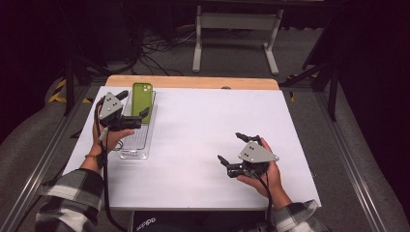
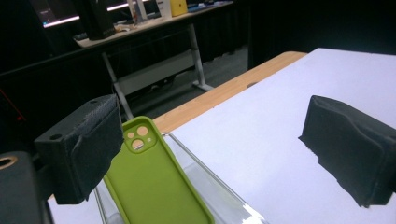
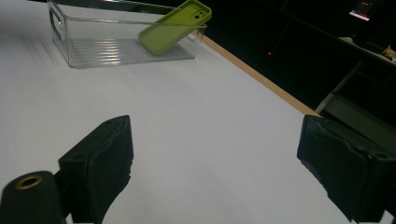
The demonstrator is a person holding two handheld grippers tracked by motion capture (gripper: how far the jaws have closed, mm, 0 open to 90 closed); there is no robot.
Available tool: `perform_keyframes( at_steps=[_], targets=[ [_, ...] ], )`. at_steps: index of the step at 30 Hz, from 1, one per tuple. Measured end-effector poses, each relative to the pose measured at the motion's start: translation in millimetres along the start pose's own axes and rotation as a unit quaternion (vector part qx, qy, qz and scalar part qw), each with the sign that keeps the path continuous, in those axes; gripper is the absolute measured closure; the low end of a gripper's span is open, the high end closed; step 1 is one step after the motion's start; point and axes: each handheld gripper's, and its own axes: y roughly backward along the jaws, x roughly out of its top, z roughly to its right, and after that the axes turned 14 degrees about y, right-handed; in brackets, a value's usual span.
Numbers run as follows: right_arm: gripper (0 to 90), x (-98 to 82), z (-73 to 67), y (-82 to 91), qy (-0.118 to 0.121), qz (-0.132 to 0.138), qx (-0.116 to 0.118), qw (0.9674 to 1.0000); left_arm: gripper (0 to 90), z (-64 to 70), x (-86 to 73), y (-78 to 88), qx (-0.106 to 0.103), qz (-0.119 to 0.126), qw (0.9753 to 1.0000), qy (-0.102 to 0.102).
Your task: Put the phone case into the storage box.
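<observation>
The green case (image 1: pixel 142 100) leans in the clear bin (image 1: pixel 137 144), long axis rising toward the far wall, just below the left gripper (image 1: pixel 131 107), whose jaws stand apart and empty; the right gripper (image 1: pixel 232 153), also apart, lies well off.

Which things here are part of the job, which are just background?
In play: green phone case, leaning in the clear bin; left gripper, open above it.
Background: right gripper, open over the white table; desk frame behind.
</observation>
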Motion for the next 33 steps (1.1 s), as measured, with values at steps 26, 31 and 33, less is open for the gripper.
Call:
perform_keyframes(
  at_steps=[26,31,33],
  targets=[
    [11.0,-0.8,1.1,4.9,-0.004,0.004,-0.009,0.9999,6.2,24.6,1.8,23.0,-0.040,0.020,0.9988,-0.019],
    [11.0,-0.5,0.5,5.6,-0.004,0.006,-0.010,0.9999,6.2,27.0,3.0,26.9,-0.046,0.024,0.9985,-0.017],
    [11.0,-0.4,0.5,5.9,-0.004,0.007,-0.010,0.9999,6.2,28.4,3.2,28.2,-0.049,0.025,0.9983,-0.019]
  ],
)
